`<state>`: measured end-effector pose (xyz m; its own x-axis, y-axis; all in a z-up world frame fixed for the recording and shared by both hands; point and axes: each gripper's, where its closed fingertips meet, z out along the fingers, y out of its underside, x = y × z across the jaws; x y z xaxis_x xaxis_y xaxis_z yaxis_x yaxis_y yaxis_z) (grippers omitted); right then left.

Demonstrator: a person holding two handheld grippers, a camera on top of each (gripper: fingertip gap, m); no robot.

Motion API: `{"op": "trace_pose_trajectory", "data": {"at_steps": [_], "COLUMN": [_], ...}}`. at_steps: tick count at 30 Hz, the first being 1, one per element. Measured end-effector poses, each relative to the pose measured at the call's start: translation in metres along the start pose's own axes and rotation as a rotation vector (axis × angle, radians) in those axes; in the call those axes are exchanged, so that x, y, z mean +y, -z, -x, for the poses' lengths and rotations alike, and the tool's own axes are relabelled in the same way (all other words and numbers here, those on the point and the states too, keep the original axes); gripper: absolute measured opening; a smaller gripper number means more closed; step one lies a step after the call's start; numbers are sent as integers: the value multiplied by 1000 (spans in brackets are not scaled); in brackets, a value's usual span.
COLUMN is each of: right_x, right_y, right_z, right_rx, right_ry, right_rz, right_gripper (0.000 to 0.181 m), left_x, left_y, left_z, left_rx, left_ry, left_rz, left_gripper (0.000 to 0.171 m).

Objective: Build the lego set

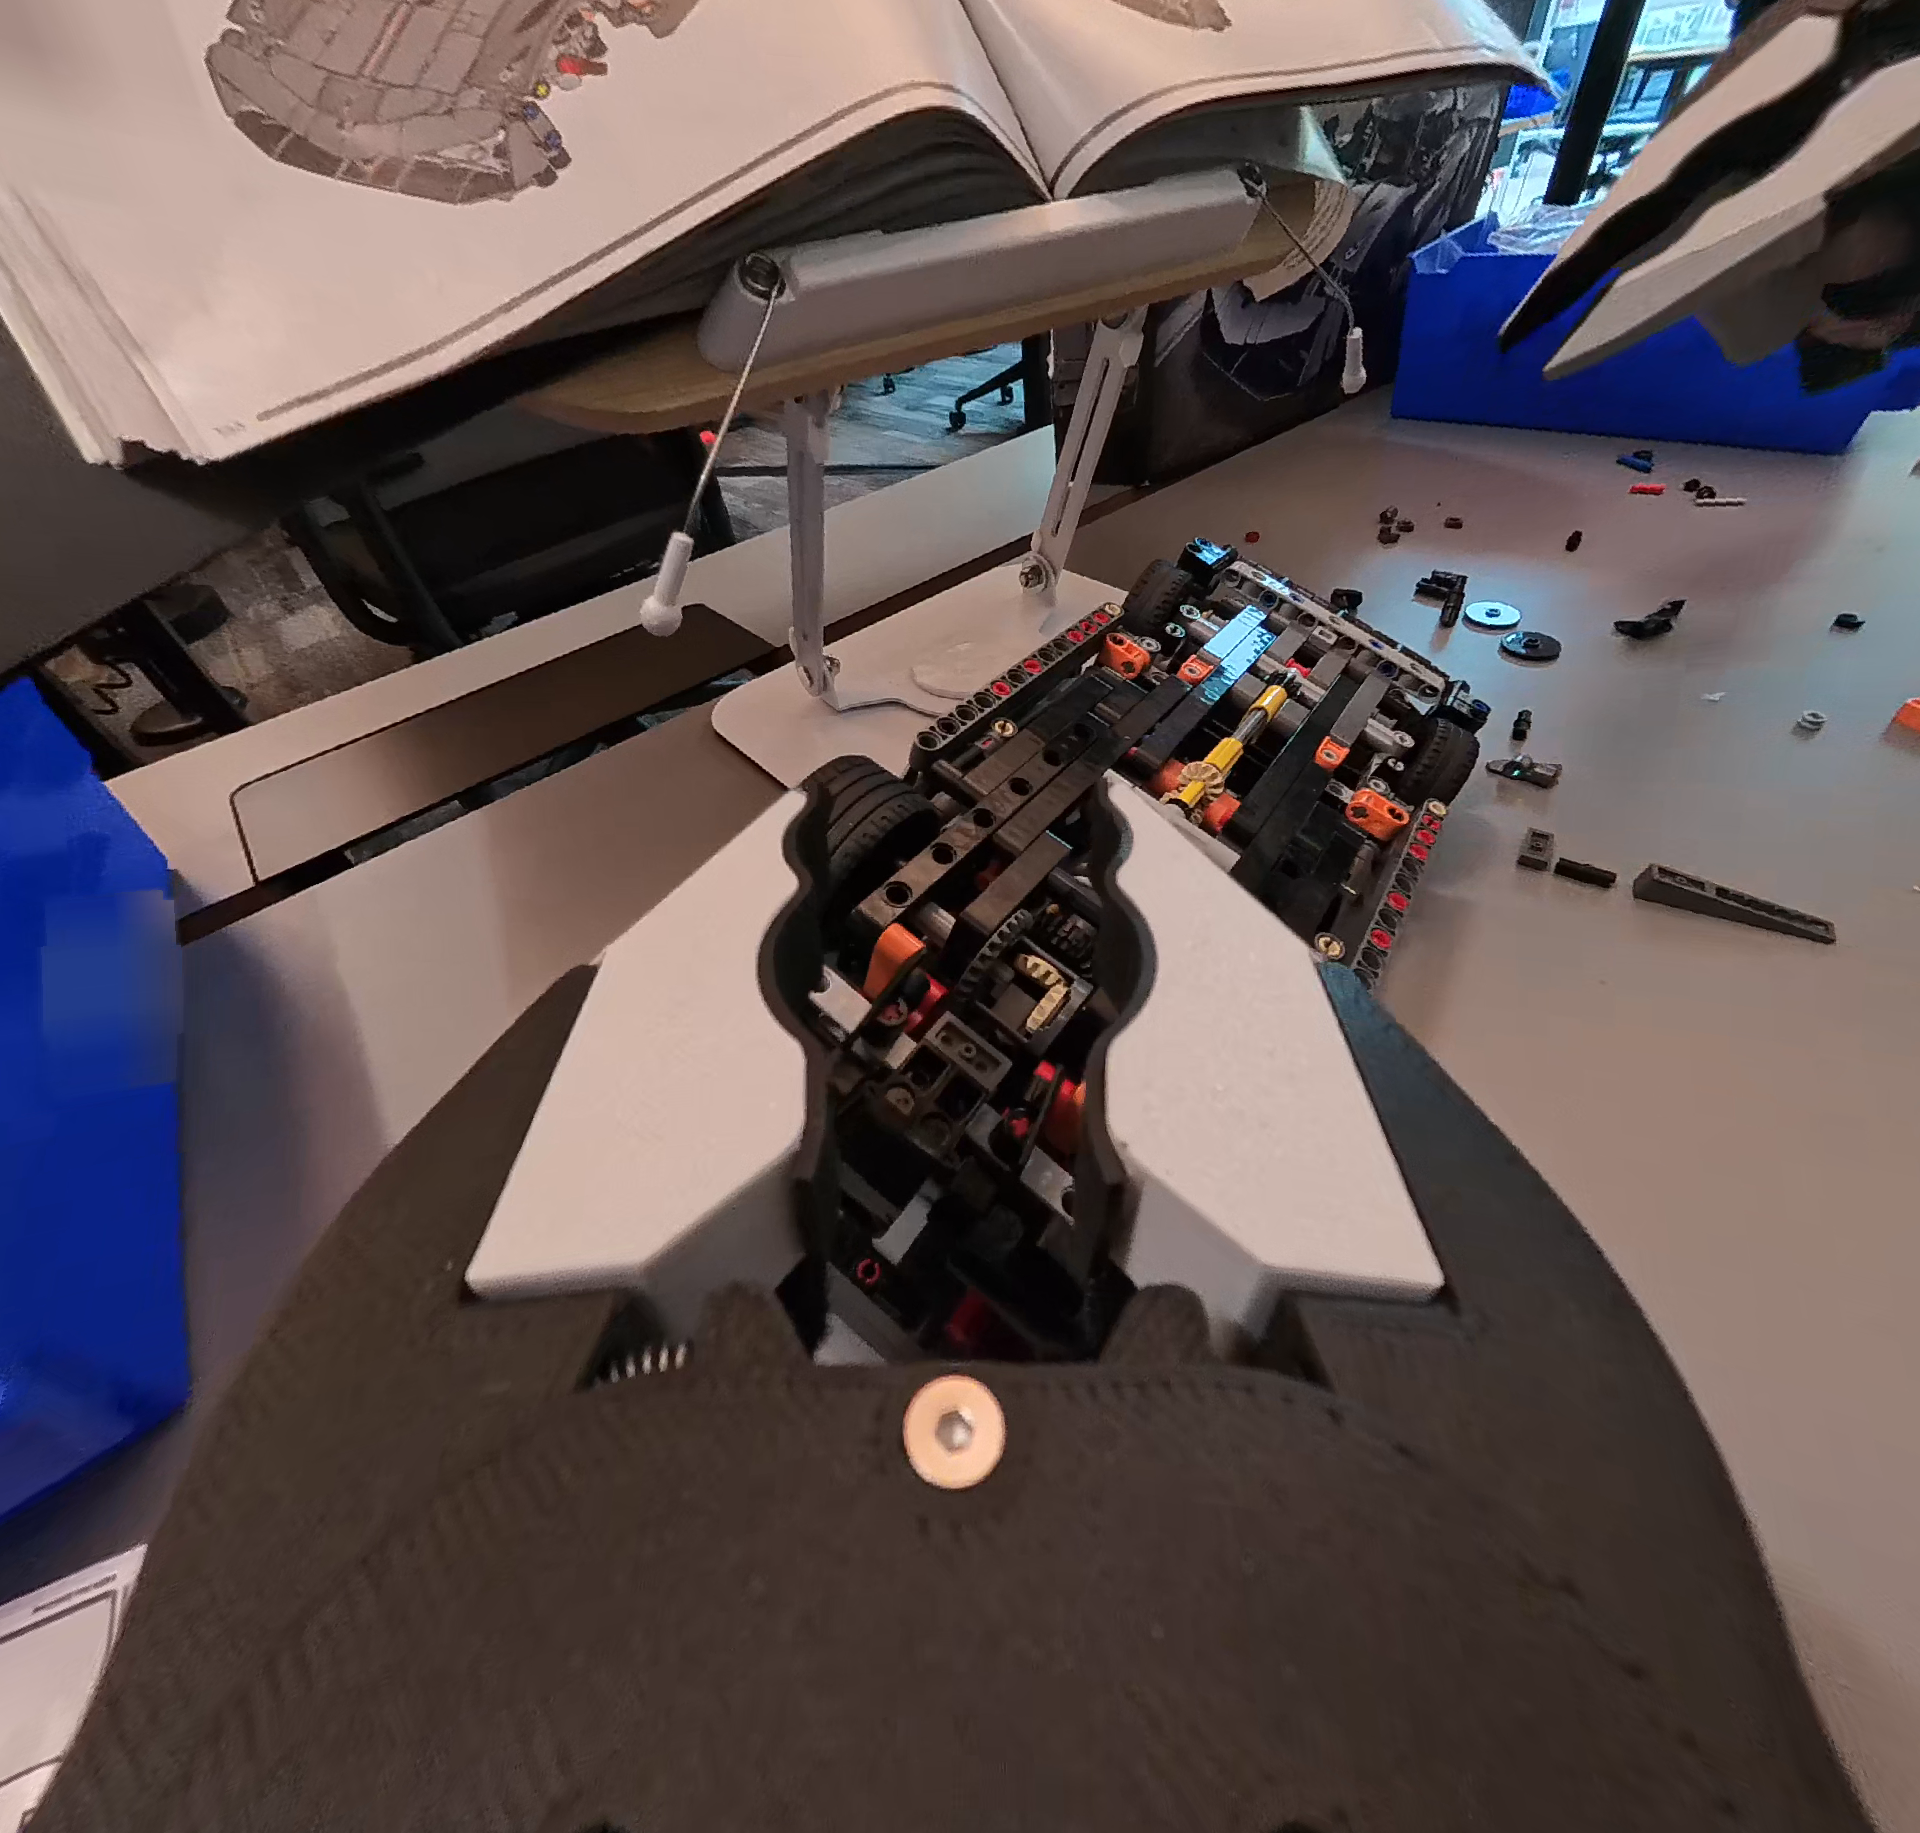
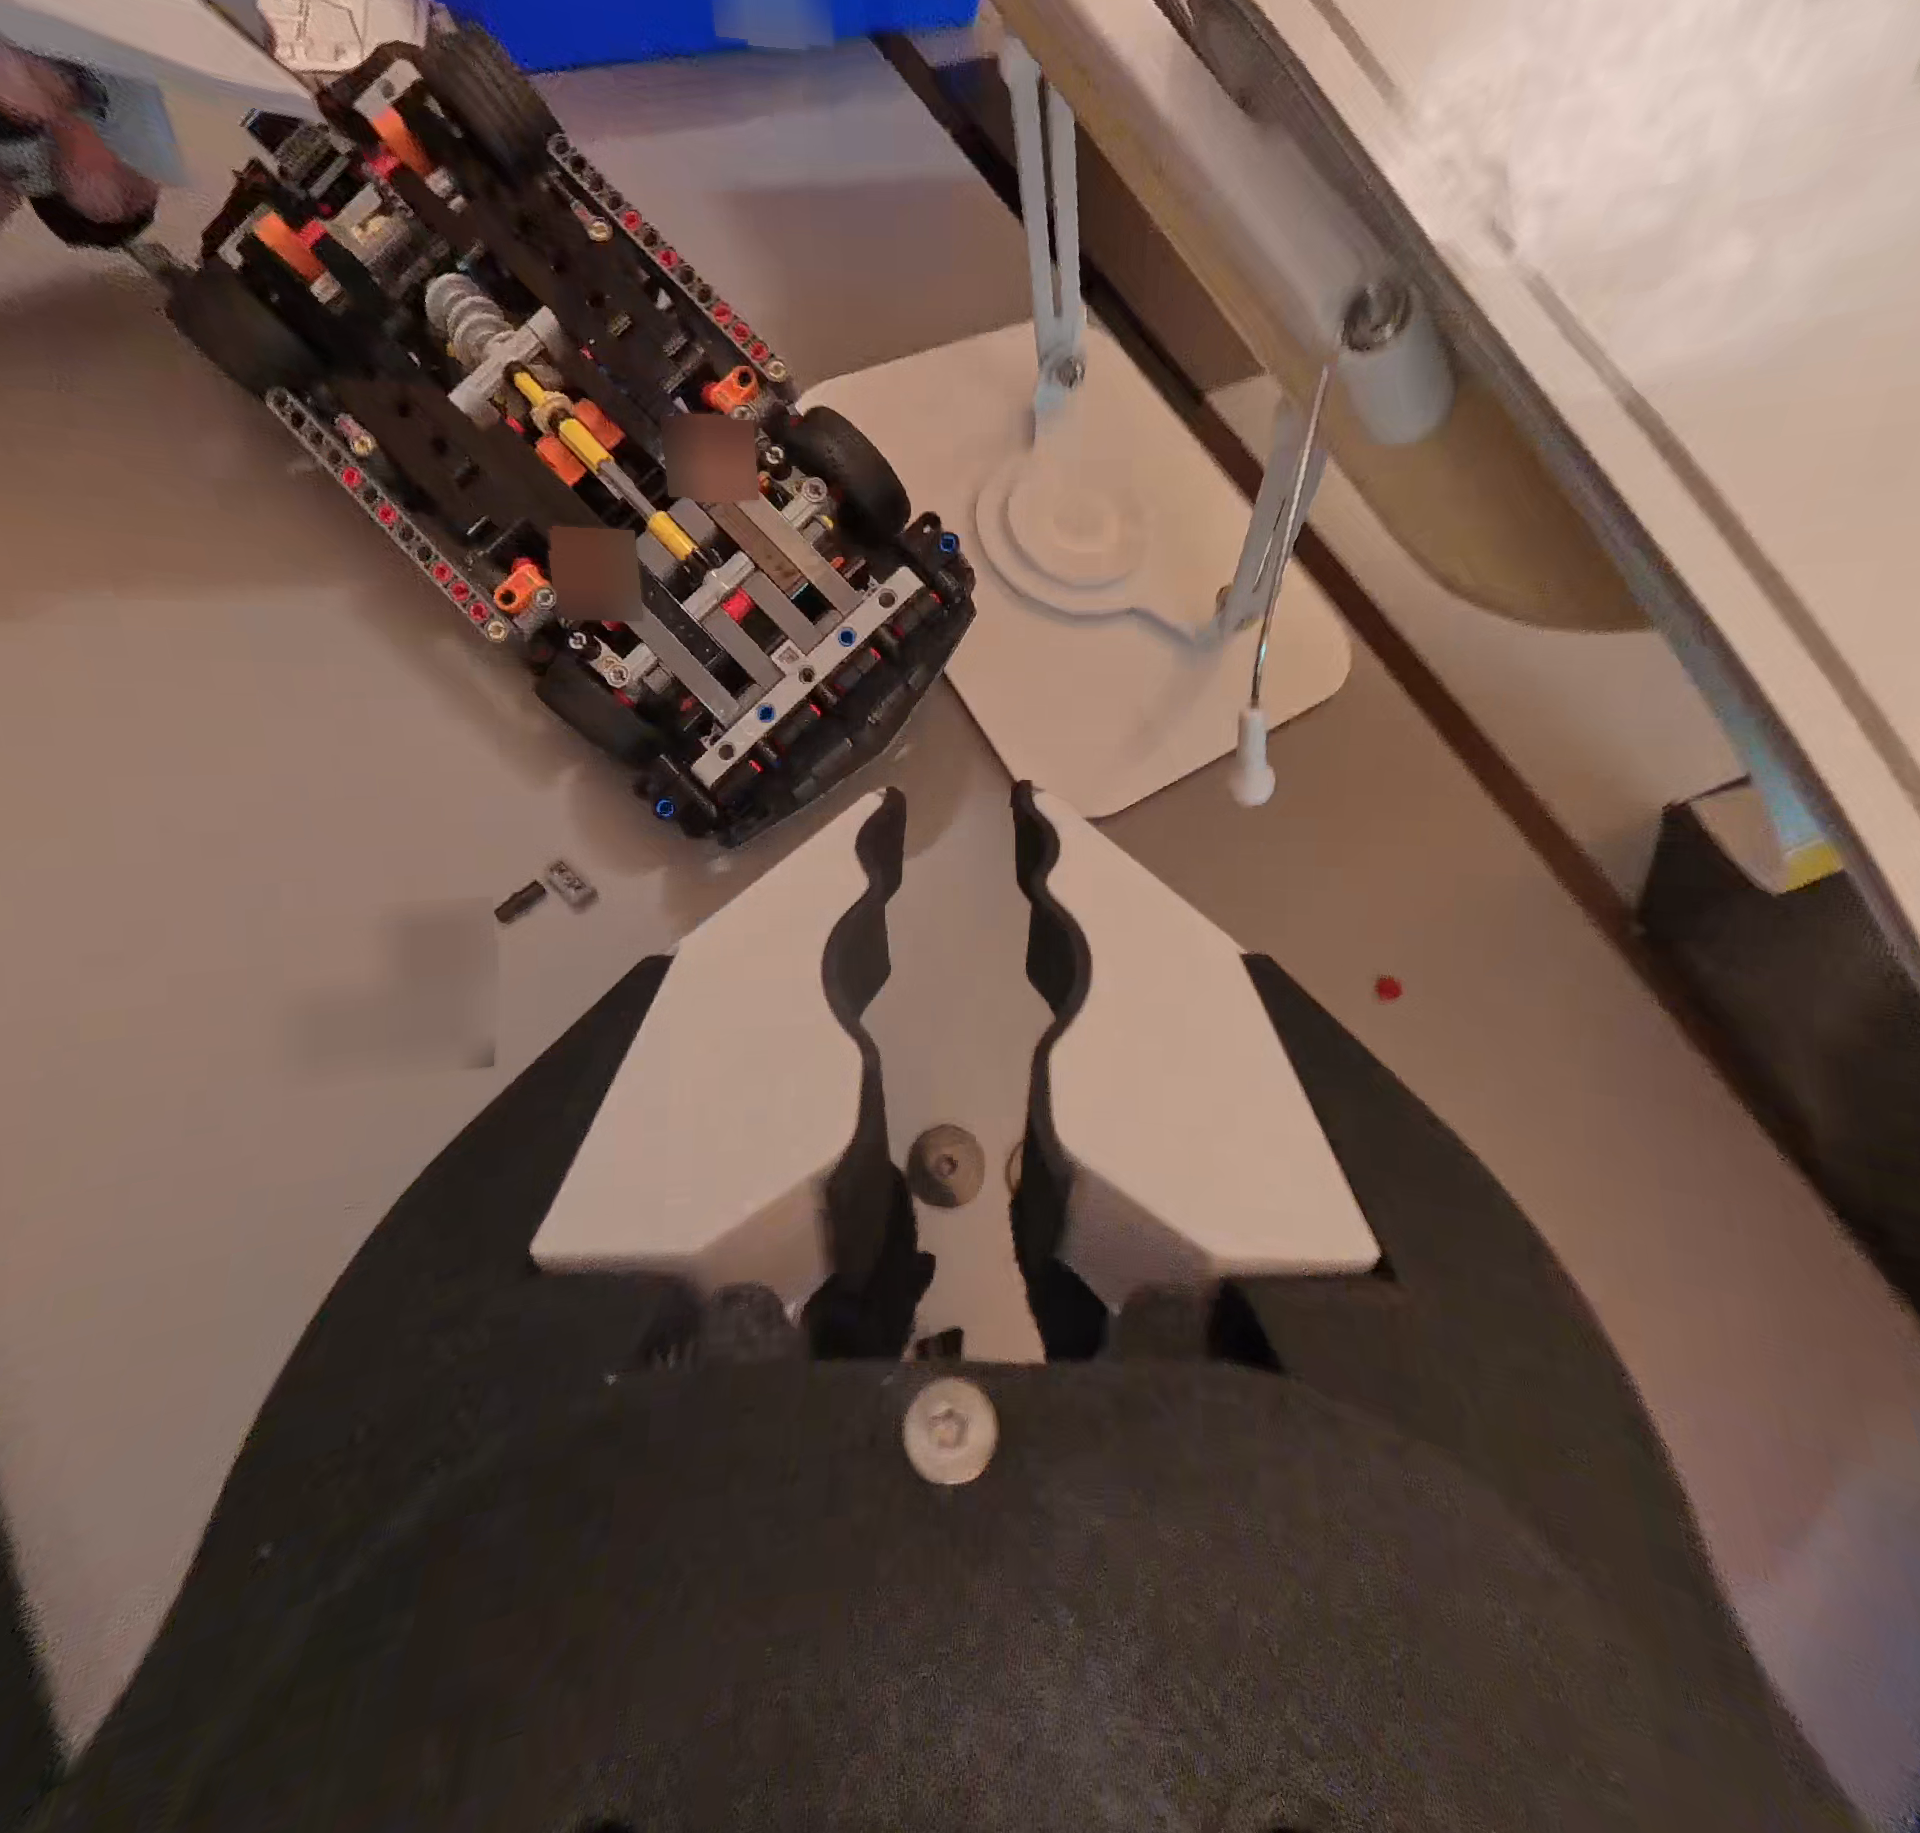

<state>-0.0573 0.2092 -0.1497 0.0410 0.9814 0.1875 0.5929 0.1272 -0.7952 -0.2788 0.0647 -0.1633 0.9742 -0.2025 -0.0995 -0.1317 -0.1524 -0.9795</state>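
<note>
Left tongs (image 1: 951, 796) clenched on studded black lego chassis (image 1: 1195, 744), right tongs (image 2: 956, 796) released, empty, scalloped grey pads.

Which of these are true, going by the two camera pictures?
1. The left gripper has its jaws closed around one end of the black, half-built Lego car chassis. True.
2. The right gripper holds a yellow brick. False: its jaws are open and empty.
3. The open paper instruction book lies flat on the table. False: it rests on a raised white metal stand.
4. Small loose pieces lie scattered on the grey table. True.
5. The chassis has red wheels. False: the tyres are black.
</note>
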Motion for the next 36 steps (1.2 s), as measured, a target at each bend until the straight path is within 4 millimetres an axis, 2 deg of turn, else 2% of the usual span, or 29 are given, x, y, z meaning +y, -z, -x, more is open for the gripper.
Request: {"op": "trace_pose_trajectory", "data": {"at_steps": [4, 6, 8, 10, 15, 18, 24, 36], "right_x": [-6, 1, 10, 18, 22, 28, 30, 43], "right_y": [6, 5, 0, -5, -14, -18, -17, 15], "right_z": [14, 22, 23, 22, 35, 49, 86, 111], "right_rx": [72, 70, 76, 83, 51, 29, -1, 67], "right_ry": [194, 258, 273, 263, 179, 118, 120, 48], "right_rz": [-39, -34, 14, 40, 41, 51, 70, 98], "right_gripper": [15, 12, 14, 18, 23, 27, 33, 40], "left_x": [-3, -1, 0, 1, 0, 0, 0, -6], "left_y": [0, -1, -2, -2, -2, -2, -2, 2], "left_z": [-2, -3, -4, -4, -3, -2, -3, -3], "left_rx": [7, 8, 11, 12, 6, 4, 9, 8], "left_ry": [-10, -13, -11, -8, -13, -11, -6, 0], "left_rz": [-8, 3, 5, 5, 5, 5, 4, -23], "left_gripper": [47, 47, 47, 47, 48, 48, 48, 49]}}
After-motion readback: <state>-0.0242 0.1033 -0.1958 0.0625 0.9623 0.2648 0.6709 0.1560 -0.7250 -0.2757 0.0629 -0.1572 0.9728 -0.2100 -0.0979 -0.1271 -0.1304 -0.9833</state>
